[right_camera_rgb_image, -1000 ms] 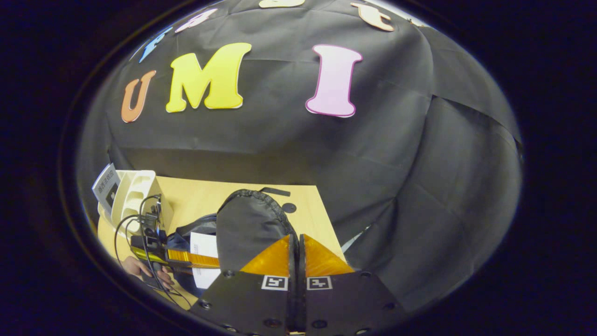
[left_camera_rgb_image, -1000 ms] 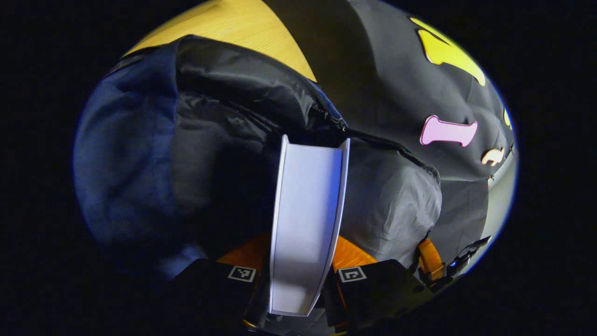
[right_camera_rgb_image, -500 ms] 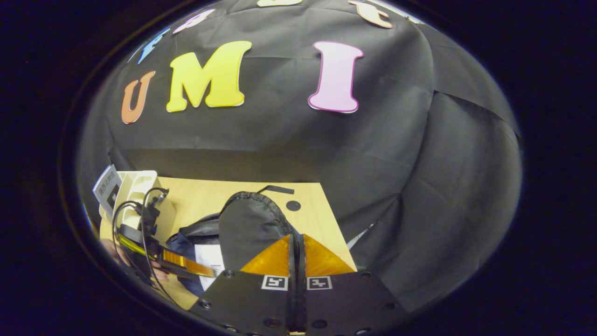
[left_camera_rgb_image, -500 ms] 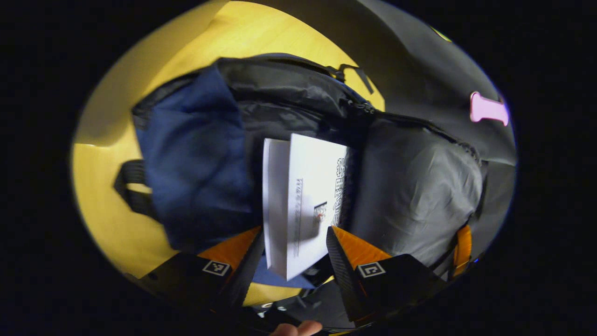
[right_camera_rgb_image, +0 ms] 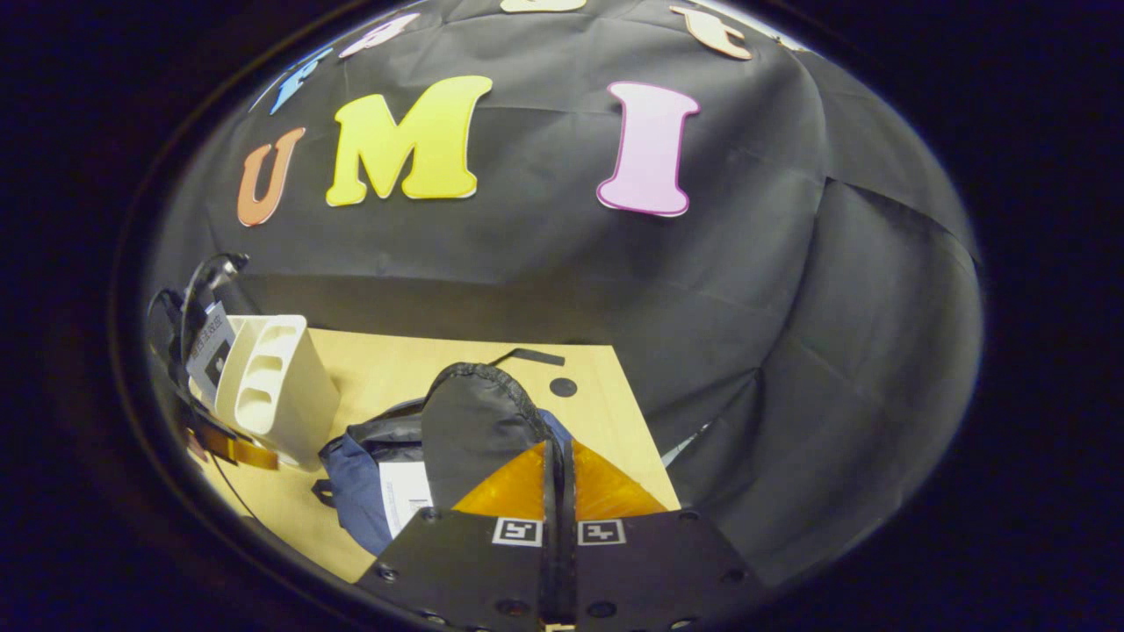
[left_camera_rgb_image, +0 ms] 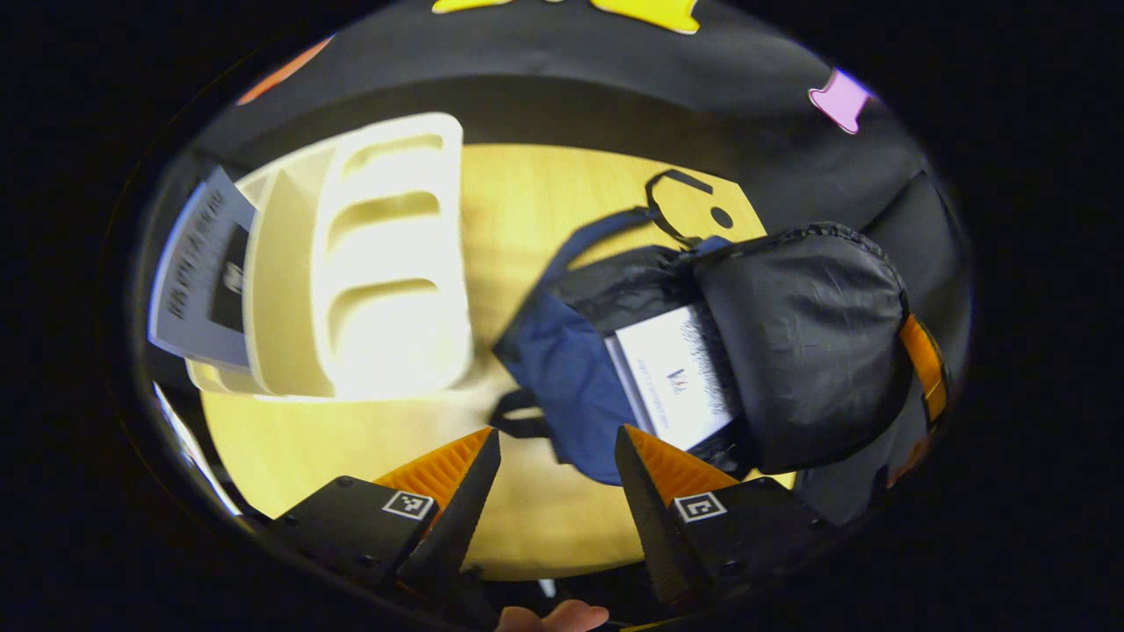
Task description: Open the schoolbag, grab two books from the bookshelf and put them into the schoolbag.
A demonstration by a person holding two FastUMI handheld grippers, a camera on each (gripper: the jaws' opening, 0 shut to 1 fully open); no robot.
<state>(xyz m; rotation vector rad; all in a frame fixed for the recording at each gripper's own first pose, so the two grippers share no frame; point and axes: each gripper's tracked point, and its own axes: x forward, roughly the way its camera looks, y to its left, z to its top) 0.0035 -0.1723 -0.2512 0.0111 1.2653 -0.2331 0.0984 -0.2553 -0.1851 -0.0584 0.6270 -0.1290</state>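
One white paperback book (left_camera_rgb_image: 676, 377) lies in the mouth of the open blue-and-black fabric schoolbag (left_camera_rgb_image: 562, 386) in the left gripper view; our left gripper (left_camera_rgb_image: 549, 465) hangs spread and empty above the wooden table (left_camera_rgb_image: 518, 211). A second book (left_camera_rgb_image: 195, 272) leans in the cream plastic bookshelf (left_camera_rgb_image: 386, 263) — we judge it the next pick, calling for a leftward reach.

In the right gripper view, our right gripper (right_camera_rgb_image: 558, 478) is pressed together — on the bag's black flap (right_camera_rgb_image: 479, 421), we judge.

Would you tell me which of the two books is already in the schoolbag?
The white book lying in the open schoolbag; the other book still stands in the bookshelf.
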